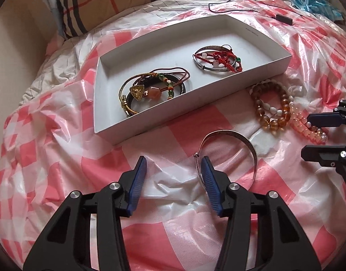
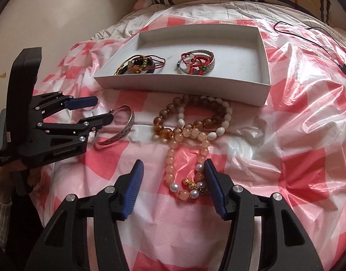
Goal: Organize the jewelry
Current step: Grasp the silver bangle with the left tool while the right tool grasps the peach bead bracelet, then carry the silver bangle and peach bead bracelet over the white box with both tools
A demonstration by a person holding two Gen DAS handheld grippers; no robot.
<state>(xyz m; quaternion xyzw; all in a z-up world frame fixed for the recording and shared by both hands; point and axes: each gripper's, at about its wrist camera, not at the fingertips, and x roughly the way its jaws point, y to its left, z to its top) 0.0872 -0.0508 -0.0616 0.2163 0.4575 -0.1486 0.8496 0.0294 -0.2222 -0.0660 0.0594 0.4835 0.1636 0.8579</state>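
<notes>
Checked sheet (image 1: 218, 117); left tongs (image 1: 174, 164) hide bangle's (image 1: 240, 140) end.

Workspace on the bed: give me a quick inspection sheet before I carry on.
Surface: pink-checked plastic sheet, crinkled, over bedding.
Job's things: white box holds two bracelet clusters; silver bangle, amber bead bracelet and pink bead bracelet lie outside.
Clutter: nothing seen.
Grippers: left claw open, one finger inside the bangle; right claw open around the pink beads.
Cables: thin black cord behind the box.
Surroundings: plaid pillow.
</notes>
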